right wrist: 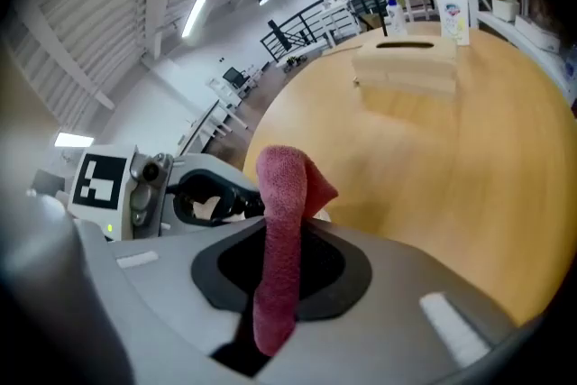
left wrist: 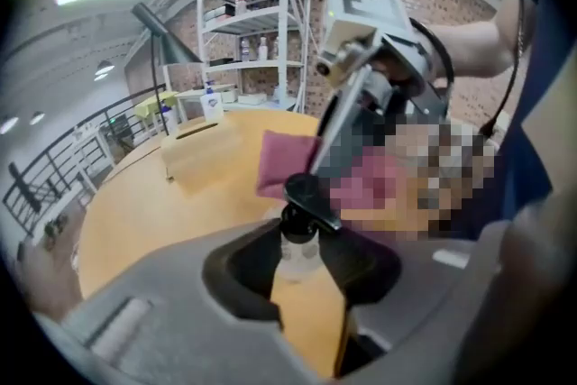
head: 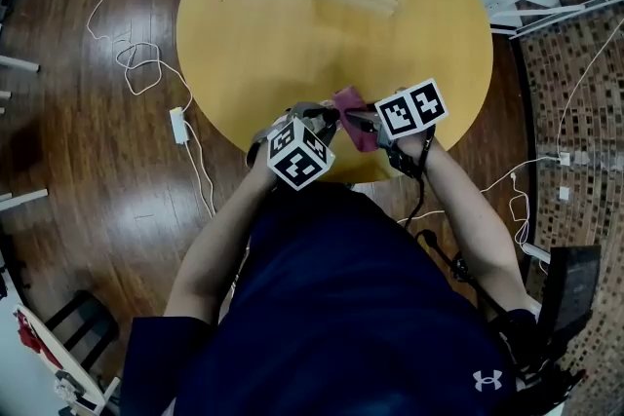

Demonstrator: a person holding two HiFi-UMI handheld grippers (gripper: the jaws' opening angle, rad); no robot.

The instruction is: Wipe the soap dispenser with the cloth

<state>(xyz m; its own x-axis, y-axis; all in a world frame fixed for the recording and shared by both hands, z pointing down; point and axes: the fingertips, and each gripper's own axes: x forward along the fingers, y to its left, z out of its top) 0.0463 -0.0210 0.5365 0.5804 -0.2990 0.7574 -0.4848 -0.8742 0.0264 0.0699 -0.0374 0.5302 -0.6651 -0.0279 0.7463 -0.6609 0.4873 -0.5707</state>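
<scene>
The left gripper [left wrist: 302,255] is clenched on a small clear soap dispenser [left wrist: 298,239], just under its black pump head, above the 6 o'clock edge of the round wooden table [head: 253,44]. The right gripper [right wrist: 285,259] is clamped on a folded maroon cloth [right wrist: 281,212]; the cloth's free end stands past the jaws, near the pump at about 1 o'clock from it in the left gripper view; I cannot tell whether it touches. The step in hand looks like wiping the pump and bottle; the loose end of the cloth should do the rubbing, not the jaw tips; the left grip should stay firm so the bottle cannot twist; slowly rolling the bottle would present fresh sides.
</scene>
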